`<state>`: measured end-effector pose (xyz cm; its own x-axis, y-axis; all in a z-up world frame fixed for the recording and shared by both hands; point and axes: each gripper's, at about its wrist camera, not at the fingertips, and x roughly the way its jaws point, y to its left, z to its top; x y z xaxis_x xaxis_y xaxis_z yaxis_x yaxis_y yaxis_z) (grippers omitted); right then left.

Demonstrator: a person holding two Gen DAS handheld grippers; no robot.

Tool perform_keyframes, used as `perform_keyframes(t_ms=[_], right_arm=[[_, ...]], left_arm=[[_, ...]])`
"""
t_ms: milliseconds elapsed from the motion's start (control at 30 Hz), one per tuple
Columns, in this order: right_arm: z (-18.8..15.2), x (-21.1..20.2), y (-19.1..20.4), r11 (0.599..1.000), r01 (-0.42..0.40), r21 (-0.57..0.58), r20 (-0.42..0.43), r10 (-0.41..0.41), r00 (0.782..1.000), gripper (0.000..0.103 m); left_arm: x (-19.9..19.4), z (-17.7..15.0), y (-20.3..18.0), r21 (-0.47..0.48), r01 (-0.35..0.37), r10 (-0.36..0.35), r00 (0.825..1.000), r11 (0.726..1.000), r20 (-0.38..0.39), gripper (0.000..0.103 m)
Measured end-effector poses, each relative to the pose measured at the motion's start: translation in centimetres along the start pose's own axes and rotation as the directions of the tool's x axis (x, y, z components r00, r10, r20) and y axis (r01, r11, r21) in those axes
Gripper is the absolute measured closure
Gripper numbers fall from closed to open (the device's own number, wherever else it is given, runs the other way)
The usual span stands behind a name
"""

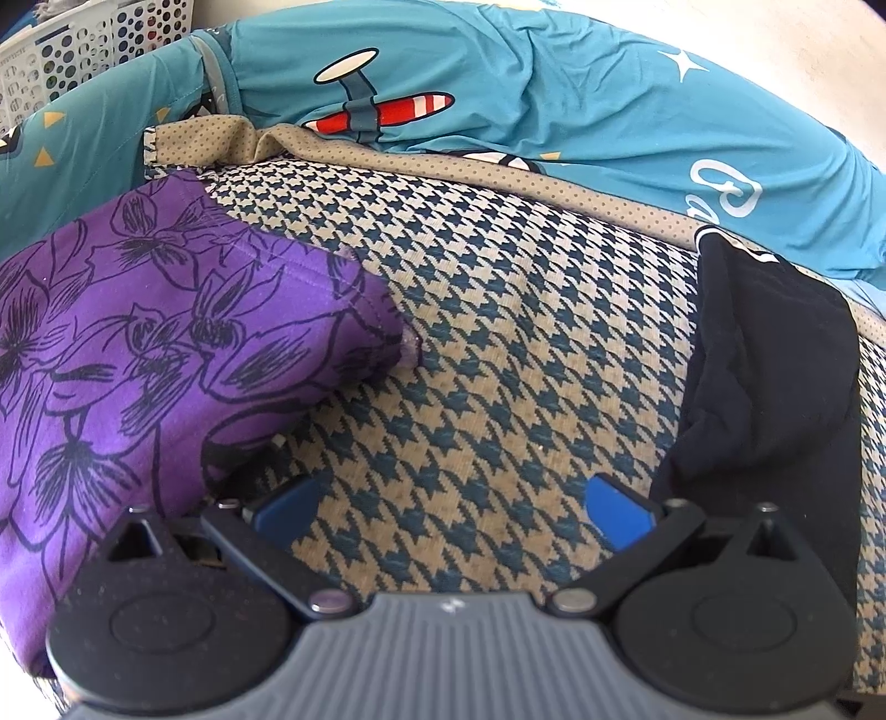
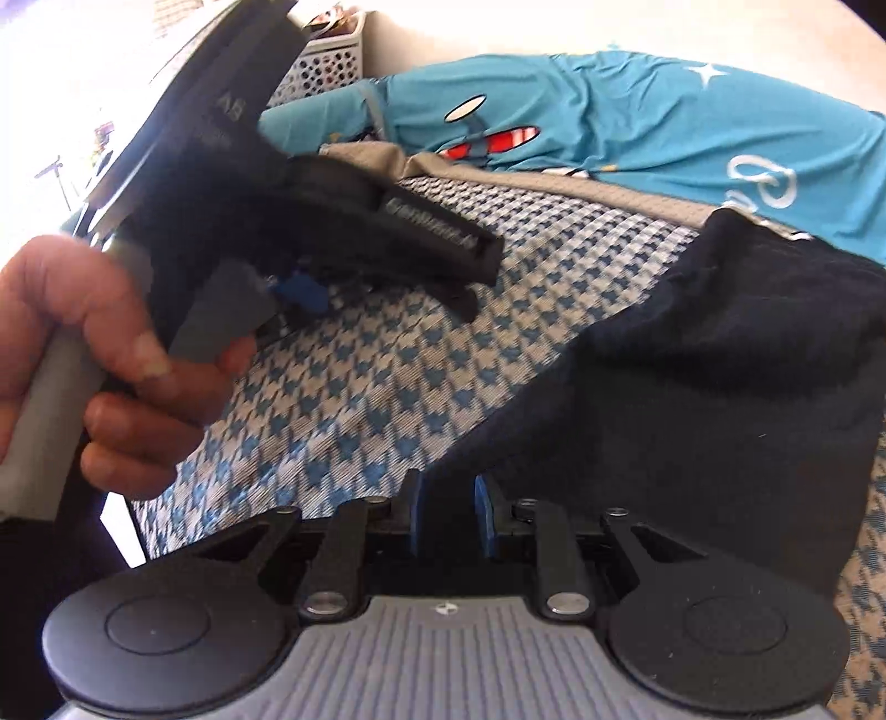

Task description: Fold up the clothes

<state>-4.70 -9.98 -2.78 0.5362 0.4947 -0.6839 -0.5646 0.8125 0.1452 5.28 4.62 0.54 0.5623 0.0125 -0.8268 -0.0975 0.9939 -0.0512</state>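
Folding in progress on a houndstooth cloth spread over the work surface.

Left hand-held gripper is hovering w/ jaws standing wide apart, nothing btwn them, only bare houndstooth underneath. Purple floral garment is lying just to its left side, bunched.

Right hand-held gripper is sitting at the near edge of the black garment, jaws nearly together w/ a narrow gap. Dark fabric is showing in that gap, but can't tell if the pads are actually pinching it.

Key relation: the black garment is lying ahead and to the right of the right gripper, long axis running away from the camera toward the teal printed shirt at the back. Right hand is clearly nearer; in the left view the same piece is off at the far right edge. Person's hand is holding the left unit's handle. White laundry basket at back left.
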Motion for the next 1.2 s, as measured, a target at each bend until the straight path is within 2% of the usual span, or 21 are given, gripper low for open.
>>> perform_keyframes(t_ms=[167,400,533,800,1033,1200], right_arm=[[-0.4,0.9,0.4,1.000,-0.024,0.002,0.008,0.024,1.000,0.082],[-0.1,0.0,0.3,0.999,-0.030,-0.021,0.001,0.030,1.000,0.083],[0.4,-1.1,-0.2,0.999,0.028,-0.026,0.025,-0.028,0.999,0.082],[0.9,-2.8,-3.4,0.990,0.134,0.050,0.061,-0.137,0.989,0.082],[0.8,-4.0,-6.8,0.970,0.194,0.148,0.074,-0.206,0.976,0.081],[1.1,-4.6,-10.1,0.946,0.231,0.229,0.096,-0.258,0.961,0.074]], left_arm=[[0.6,-0.1,-0.6,0.018,0.014,-0.014,1.000,1.000,-0.015,0.000],[1.4,0.0,-2.7,0.050,0.030,-0.029,0.999,0.998,-0.013,0.000],[1.8,0.1,-4.1,0.060,0.046,-0.045,0.999,0.997,-0.007,0.000],[3.0,0.3,-6.7,0.079,0.054,-0.053,0.999,0.995,-0.010,0.000],[4.6,0.8,-7.3,0.035,0.050,-0.049,0.998,0.998,-0.029,0.000],[5.1,0.7,-7.6,0.050,0.029,-0.028,0.999,0.998,-0.023,0.000]])
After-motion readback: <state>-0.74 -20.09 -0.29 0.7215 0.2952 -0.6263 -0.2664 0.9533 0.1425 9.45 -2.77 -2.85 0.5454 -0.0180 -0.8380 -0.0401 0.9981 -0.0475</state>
